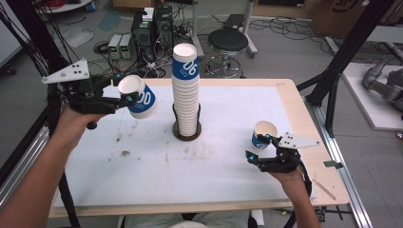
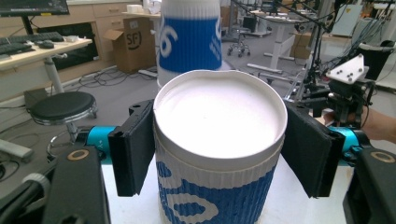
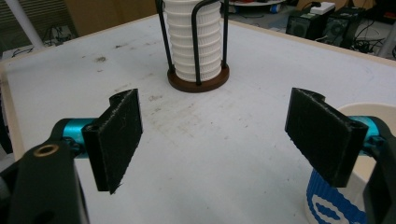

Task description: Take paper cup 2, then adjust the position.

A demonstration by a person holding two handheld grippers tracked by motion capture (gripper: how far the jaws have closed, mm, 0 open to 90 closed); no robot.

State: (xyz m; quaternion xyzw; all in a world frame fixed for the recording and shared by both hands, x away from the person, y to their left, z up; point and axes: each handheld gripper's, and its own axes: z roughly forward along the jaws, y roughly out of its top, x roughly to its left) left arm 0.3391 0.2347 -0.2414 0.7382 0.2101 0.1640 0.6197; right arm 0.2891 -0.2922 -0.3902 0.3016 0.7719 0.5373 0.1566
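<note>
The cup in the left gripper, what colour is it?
White cup with blue markings, clearest in the left gripper view.

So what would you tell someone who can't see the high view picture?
The left gripper holds a tilted blue-and-white paper cup above a white table, beside a tall stack of cups in a holder. The right gripper rests open next to another cup standing upright.

place: lab | signs: floor cables [image 1: 280, 26], power boxes [image 1: 120, 46], stool [image 1: 228, 42]
</note>
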